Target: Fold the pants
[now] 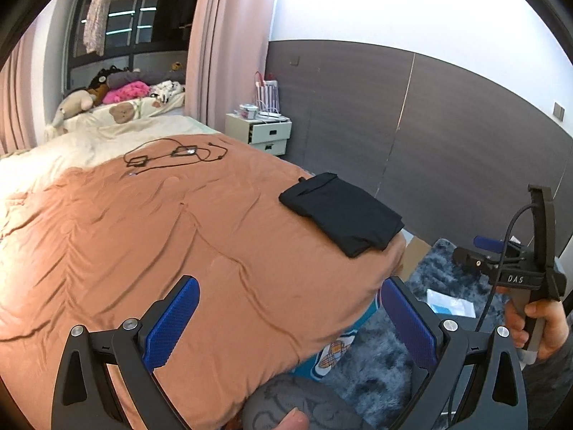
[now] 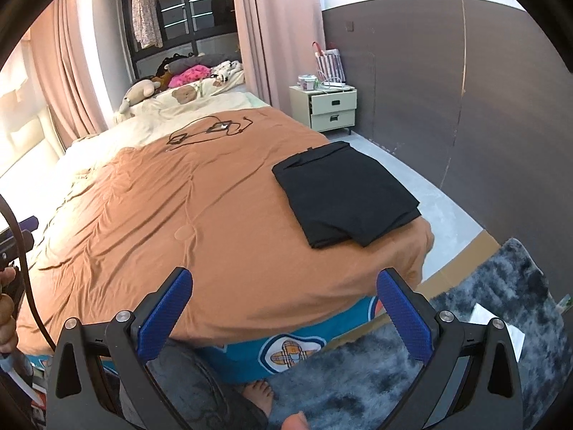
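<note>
Pants: the black fabric pants (image 2: 345, 193) lie folded into a flat rectangle on the orange-brown quilted bed cover (image 2: 172, 215), near its right corner.
Left tongs: the left blue-padded tongs (image 1: 288, 317) hang wide apart over the cover's near edge, holding nothing.
Right tongs: the right blue-padded tongs (image 2: 283, 308) gape too, empty, well short of the pants.
Cables: a black tangle of cables (image 2: 209, 129) sits farther up the bed, possibly with small devices attached.
Floor: a grey shaggy rug (image 2: 483, 340) lies beside the bed.

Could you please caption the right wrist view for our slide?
Open right gripper hovers over the orange duvet, black pants already folded.
</note>
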Demonstrator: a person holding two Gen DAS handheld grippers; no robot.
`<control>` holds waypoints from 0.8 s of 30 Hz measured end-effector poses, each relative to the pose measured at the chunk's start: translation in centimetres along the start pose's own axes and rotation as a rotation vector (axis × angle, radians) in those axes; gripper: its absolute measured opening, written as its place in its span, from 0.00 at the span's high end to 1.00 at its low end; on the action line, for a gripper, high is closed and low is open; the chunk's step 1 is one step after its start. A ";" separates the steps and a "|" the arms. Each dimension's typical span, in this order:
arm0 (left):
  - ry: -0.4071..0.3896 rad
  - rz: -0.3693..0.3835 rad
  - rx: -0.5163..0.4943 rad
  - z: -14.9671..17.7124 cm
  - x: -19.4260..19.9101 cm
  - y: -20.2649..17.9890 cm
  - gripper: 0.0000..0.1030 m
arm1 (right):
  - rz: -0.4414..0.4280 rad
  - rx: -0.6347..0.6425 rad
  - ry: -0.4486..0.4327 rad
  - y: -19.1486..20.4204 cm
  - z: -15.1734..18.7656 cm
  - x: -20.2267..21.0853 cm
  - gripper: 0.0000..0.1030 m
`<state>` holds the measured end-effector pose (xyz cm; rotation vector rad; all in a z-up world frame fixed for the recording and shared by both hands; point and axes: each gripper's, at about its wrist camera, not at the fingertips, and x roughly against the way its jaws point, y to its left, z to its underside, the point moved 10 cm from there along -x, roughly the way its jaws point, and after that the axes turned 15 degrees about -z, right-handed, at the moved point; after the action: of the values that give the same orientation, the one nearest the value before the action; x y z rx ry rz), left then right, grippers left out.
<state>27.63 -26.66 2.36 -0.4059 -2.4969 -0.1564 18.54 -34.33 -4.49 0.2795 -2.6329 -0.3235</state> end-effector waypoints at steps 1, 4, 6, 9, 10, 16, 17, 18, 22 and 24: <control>-0.003 0.000 0.006 0.5 0.5 0.2 0.00 | 0.005 -0.001 -0.001 0.2 0.5 0.3 0.00; -0.012 -0.014 0.025 2.0 1.9 0.7 0.00 | -0.002 0.006 -0.008 1.1 1.5 1.1 0.00; -0.018 -0.027 0.026 3.1 2.8 0.9 0.00 | -0.015 0.001 -0.015 1.6 2.4 1.7 0.00; -0.037 -0.047 0.025 4.2 3.9 1.0 0.00 | -0.023 0.004 -0.027 2.4 3.6 2.8 0.00; -0.039 -0.047 0.028 4.7 4.3 1.1 0.00 | -0.024 0.004 -0.031 2.5 3.9 3.1 0.00; -0.046 -0.059 0.036 7.2 6.7 1.7 0.00 | -0.023 0.004 -0.064 3.9 6.4 4.9 0.00; -0.045 -0.067 0.033 7.6 7.1 1.8 0.00 | -0.022 0.003 -0.064 4.2 6.8 5.0 0.00; -0.050 -0.069 0.038 7.9 7.6 2.0 0.00 | -0.018 0.004 -0.067 4.4 7.1 5.1 0.00; -0.066 -0.083 0.046 9.2 9.5 2.9 0.00 | -0.028 0.011 -0.063 5.6 8.7 5.5 0.00; -0.072 -0.100 0.048 9.8 10.3 3.5 0.00 | -0.052 0.004 -0.057 6.3 9.6 5.8 0.00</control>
<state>15.45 -18.74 0.48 -0.2719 -2.5881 -0.1231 8.08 -28.06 -8.56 0.3450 -2.6859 -0.3488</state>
